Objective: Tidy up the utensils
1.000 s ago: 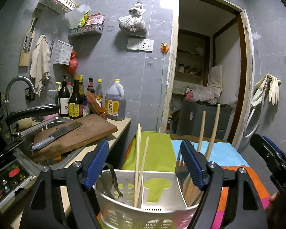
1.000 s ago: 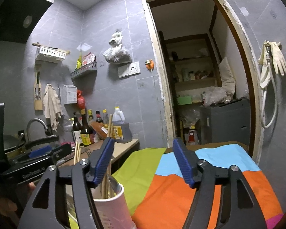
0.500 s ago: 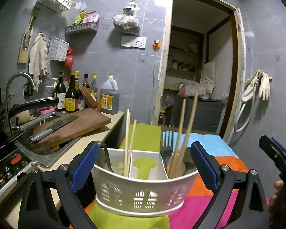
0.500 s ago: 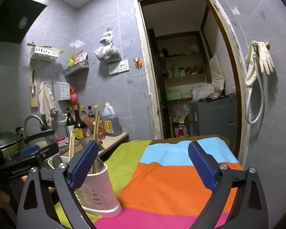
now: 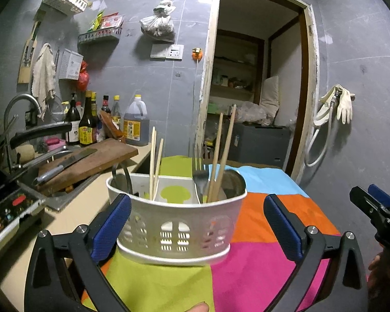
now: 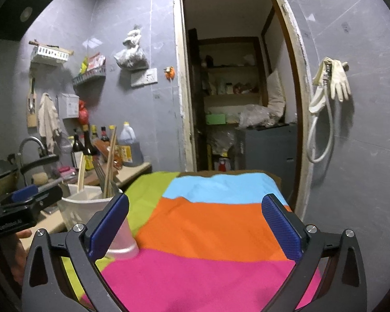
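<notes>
On the striped cloth [image 5: 260,267], white caddy [image 5: 179,223] with chopsticks [image 5: 222,153], fork [image 5: 199,174]; both hand-held grippers [image 5: 196,230] [image 6: 195,227] wide.

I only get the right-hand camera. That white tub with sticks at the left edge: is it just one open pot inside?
Observer: No. The left camera looks into the tub from above the rim, and walls split it into compartments.
Visitor: Where do the sticks sit?
Observer: Pale chopsticks stand toward the left. Darker chopsticks share the right compartment with a fork.
Visitor: Are the left tongs gripping the tub?
Observer: No. The left tongs are open, spread wider than the tub, with one blue pad on each side of it.
</notes>
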Demonstrator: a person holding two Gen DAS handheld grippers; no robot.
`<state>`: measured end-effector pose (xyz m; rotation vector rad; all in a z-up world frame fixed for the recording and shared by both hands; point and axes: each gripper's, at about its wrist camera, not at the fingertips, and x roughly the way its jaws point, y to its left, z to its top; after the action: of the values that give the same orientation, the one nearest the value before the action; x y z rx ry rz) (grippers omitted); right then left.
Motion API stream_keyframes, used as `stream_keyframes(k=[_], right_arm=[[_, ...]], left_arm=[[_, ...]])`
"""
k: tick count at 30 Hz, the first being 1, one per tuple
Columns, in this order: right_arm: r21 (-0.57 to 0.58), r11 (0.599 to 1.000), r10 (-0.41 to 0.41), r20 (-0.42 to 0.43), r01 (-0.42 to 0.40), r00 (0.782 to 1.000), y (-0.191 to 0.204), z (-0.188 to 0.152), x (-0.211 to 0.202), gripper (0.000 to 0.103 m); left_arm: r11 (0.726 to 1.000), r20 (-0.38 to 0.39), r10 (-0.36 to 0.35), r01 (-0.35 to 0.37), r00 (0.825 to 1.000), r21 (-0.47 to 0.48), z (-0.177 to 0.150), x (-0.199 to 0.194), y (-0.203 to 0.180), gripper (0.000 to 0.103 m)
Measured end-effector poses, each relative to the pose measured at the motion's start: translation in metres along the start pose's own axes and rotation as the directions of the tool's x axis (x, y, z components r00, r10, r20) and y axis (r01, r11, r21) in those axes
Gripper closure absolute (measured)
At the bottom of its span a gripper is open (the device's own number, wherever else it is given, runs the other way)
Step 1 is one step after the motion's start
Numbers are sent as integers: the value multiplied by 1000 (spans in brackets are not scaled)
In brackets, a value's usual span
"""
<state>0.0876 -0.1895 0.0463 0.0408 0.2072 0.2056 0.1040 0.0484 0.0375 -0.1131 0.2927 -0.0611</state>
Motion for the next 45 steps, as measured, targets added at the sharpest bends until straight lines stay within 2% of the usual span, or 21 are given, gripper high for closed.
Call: stream_keyframes(k=[6, 18, 29, 45], right_arm=[[-24, 998, -50, -17, 50, 999, -2, -11, -18, 0], [5, 993, -120, -43, 120, 992, -18, -34, -47, 0], [-26, 986, -164, -44, 163, 985, -16, -48, -63, 0], [-12, 988, -155, -66, 155, 986, -18, -56, -64, 0]], left_arm=[[1000, -14, 9, -9, 1000, -2, -16, -9, -5, 3], [999, 1, 39, -39, 999, 29, -36, -35, -8, 3], [994, 29, 93, -95, 995, 62, -48, -53, -8, 3], [993, 17, 97, -98, 995, 65, -61, -55, -8, 3]])
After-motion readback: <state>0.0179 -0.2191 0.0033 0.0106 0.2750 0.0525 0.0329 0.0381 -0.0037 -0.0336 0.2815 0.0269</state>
